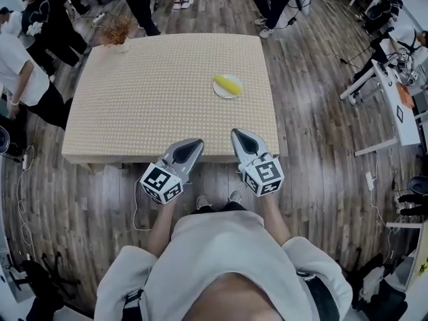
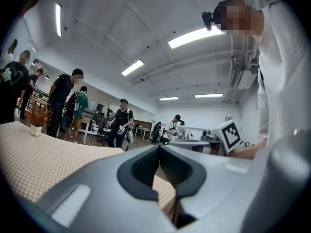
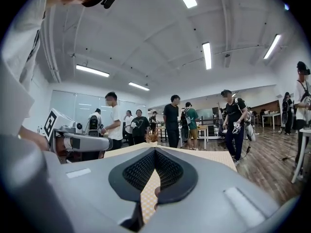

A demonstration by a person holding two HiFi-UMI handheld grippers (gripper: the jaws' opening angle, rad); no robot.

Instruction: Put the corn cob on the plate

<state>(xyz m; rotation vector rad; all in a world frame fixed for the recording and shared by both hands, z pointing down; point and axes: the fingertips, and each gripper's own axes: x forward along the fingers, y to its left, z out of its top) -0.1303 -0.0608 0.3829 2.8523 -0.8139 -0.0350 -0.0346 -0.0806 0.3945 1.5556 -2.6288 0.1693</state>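
The corn cob (image 1: 228,83) is lying slantwise on the plate (image 1: 219,93), sitting well ahead of the nearer right hand-held gripper (image 1: 239,134), clenched empty.

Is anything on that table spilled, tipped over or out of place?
Nothing stands out: the corn cob lies on the plate, and the small plant stands upright at the table's far left corner.

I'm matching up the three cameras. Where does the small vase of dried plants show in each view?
Head view: the vase of dried plants stands on the table's far left corner.
Left gripper view: the vase is at the left edge, on the tabletop.
Right gripper view: the vase is at the picture's centre, on the table's far end.
Shared landmark: the checked table.
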